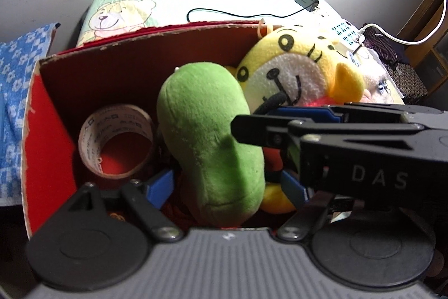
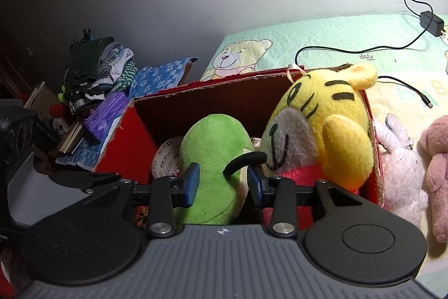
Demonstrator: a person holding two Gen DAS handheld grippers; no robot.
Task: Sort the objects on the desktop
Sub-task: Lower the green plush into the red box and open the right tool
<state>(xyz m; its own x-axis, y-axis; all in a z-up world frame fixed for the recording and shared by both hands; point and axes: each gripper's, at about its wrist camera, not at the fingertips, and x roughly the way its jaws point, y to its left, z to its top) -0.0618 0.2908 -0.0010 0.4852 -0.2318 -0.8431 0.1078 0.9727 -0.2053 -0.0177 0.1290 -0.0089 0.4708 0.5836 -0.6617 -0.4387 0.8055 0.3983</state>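
Red cardboard box (image 2: pixel 123 147) mid-frame holds green plush (image 1: pixel 207 136), yellow tiger plush (image 2: pixel 327 131), tape roll (image 1: pixel 117 142). Left tongs (image 1: pixel 226 187) spread around green plush. Right tongs (image 2: pixel 224 184) spread; black hair tie (image 2: pixel 246 159) possibly hooked on one pad.

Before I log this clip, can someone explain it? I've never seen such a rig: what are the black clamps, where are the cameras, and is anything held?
No robot here: a person carries a two-finger gripper in each hand, each with a fisheye camera looking along its fingers. One picture is from the left gripper, the other from the right gripper; the black arm crossing the left view is the right gripper side-on. Both hang over a red cardboard box holding a green plush, a yellow tiger plush and a tape roll. Both pairs of jaws stand apart. A black loop sits at the right gripper's tip; whether it is gripped, I cannot tell.
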